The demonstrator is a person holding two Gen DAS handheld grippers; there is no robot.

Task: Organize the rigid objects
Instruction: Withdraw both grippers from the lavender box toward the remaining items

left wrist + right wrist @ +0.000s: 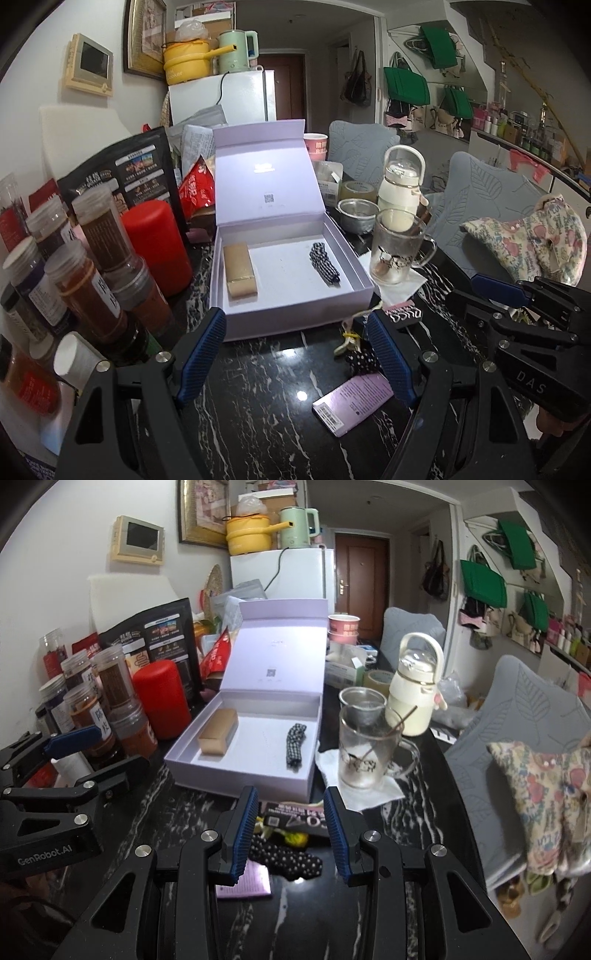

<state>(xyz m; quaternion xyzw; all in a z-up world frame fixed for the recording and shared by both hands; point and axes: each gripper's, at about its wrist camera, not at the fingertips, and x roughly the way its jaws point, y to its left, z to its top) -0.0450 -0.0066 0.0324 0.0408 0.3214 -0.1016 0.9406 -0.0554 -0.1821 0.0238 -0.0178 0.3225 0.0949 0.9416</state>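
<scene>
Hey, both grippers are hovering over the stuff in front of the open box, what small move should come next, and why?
Probably lower the right gripper onto the polka-dot fabric piece below it and close: its jaws are empty, and the lavender box just behind has free floor.

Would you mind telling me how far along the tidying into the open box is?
Done: a gold case and a checked fabric piece lie inside the open box. In hand: nothing; the left gripper and right gripper both hover open. Left: the purple packet, dotted fabric and black card on the table.
</scene>
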